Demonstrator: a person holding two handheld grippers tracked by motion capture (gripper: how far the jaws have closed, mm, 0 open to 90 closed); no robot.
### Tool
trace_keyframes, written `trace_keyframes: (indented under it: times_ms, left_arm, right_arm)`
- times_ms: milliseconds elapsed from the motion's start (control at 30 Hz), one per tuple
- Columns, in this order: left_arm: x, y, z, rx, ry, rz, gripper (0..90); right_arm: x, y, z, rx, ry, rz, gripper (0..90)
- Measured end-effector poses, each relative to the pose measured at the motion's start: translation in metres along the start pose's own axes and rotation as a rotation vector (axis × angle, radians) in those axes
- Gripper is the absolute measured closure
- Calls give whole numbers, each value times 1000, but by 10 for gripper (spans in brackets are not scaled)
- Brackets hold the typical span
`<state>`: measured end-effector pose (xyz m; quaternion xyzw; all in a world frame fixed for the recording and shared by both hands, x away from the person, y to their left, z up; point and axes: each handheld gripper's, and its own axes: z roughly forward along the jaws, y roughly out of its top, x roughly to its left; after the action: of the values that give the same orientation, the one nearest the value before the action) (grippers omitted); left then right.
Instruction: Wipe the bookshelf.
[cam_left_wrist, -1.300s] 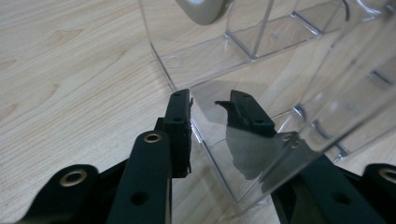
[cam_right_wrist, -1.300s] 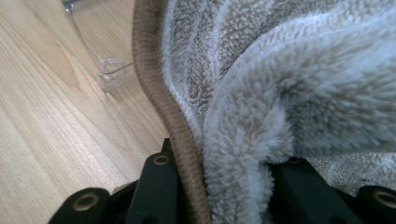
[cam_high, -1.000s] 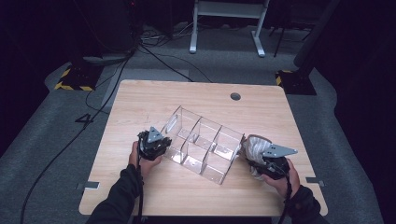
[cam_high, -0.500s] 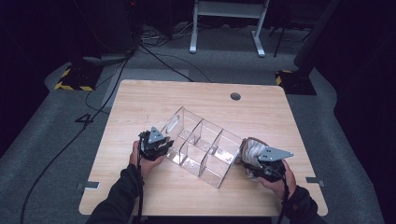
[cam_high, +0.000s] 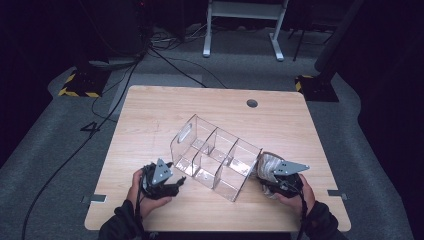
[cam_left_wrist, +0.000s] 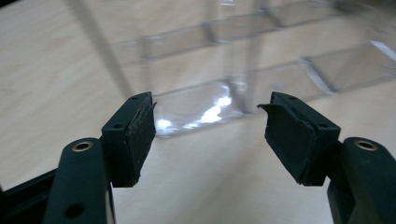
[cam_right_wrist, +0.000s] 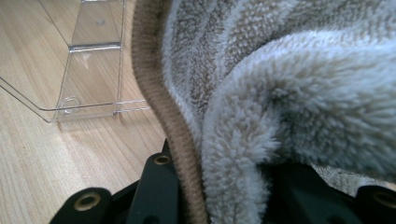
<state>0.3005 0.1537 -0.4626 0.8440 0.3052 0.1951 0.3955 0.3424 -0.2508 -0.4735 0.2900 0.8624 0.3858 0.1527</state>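
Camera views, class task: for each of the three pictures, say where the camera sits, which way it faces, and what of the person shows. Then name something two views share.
High view: fixed above the person's side, looking forward and down on the table; both hands show, with the left gripper and right gripper.
Left gripper view: rides the left gripper, facing the clear organizer between its open black jaws.
Right gripper view: rides the right gripper, facing the fluffy cloth it clamps.
Shared: the clear organizer appears in all three views.

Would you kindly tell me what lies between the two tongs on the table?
In the high view, the clear divided organizer sits between the left tongs and the right tongs, which grip a fuzzy cloth.
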Motion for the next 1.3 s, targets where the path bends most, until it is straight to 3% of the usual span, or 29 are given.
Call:
trace_keyframes:
  times_ms: [33,100,200,233,333,500,633,700,833,933,1033,1167,1300]
  left_arm:
    - [0,0,0,0,0,0,334]
    - [-18,7,8,-1,-72,13,344]
    - [-27,12,14,-1,-93,35,380]
    - [-38,16,23,-2,-131,48,381]
    - [-47,21,34,2,-143,66,398]
    - [-50,27,48,-14,-143,31,431]
    - [-53,34,57,-32,-137,30,440]
    - [-53,38,61,-69,-123,10,458]
    - [-50,41,63,-100,-116,-16,548]
    - [-40,42,62,-141,-152,-34,649]
    - [-39,41,62,-145,-169,-8,748]
    - [-37,41,60,-140,-171,4,760]
    - [-22,39,57,-128,-187,6,792]
  right_arm:
    - [0,0,0,-1,-1,1,724]
    - [0,1,0,-1,-1,-4,724]
    - [1,1,-1,-8,-4,1,723]
    - [1,1,-1,-7,-4,2,723]
    - [1,0,0,-9,-3,5,722]
    - [2,1,0,-10,-10,4,721]
    - [3,1,0,-13,-12,2,720]
    - [3,1,0,-13,-12,2,720]
    - [4,1,-1,-15,-10,-1,721]
    - [4,1,-2,-19,-9,-5,721]
    - [4,2,-4,-31,-7,-8,721]
    - [5,3,-6,-39,-6,-13,720]
    - [5,5,-10,-54,-7,-12,720]
